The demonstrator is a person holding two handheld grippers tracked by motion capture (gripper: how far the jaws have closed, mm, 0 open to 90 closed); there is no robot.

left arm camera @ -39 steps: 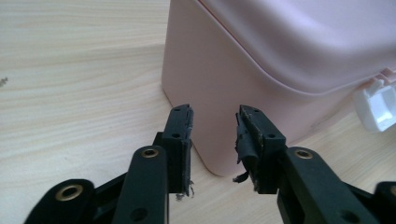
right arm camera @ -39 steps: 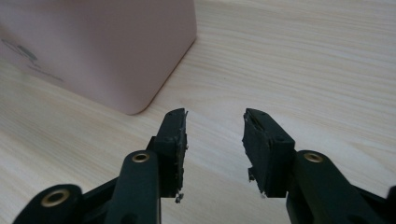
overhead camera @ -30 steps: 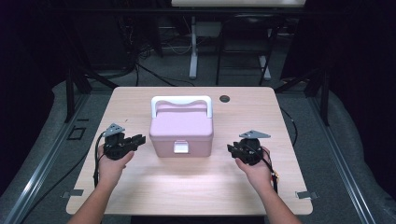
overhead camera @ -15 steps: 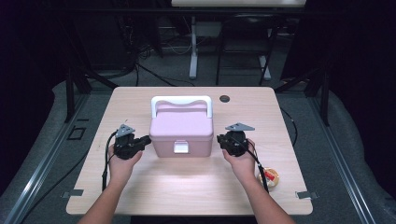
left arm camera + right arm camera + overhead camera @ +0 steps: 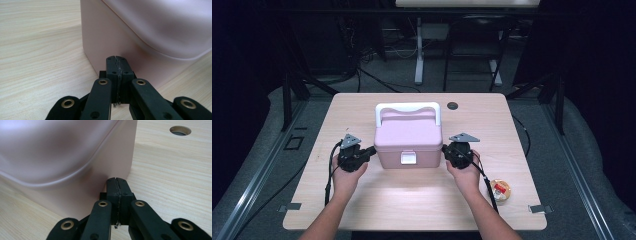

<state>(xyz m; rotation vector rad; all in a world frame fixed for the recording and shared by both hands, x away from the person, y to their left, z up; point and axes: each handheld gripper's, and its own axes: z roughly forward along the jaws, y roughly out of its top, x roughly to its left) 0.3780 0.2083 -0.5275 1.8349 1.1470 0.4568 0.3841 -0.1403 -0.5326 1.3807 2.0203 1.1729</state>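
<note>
Left gripper (image 5: pixel 371 150): one, jaws pressed together on nothing, tips at the box's left wall.
Right gripper (image 5: pixel 446 150): one, jaws pressed together on nothing, tips at the box's right wall.
Pink box (image 5: pixel 408 140): one, lid down, white handle upright, mid-table between the two grippers.
Table (image 5: pixel 412 200): one, pale wood, with one round hole (image 5: pixel 452 105).
Tape roll (image 5: pixel 500 190): one, near the right forearm.

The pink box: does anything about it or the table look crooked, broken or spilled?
Nothing stands out. The box sits square and closed, handle up; both grippers, left and right, press shut against its sides.
</note>
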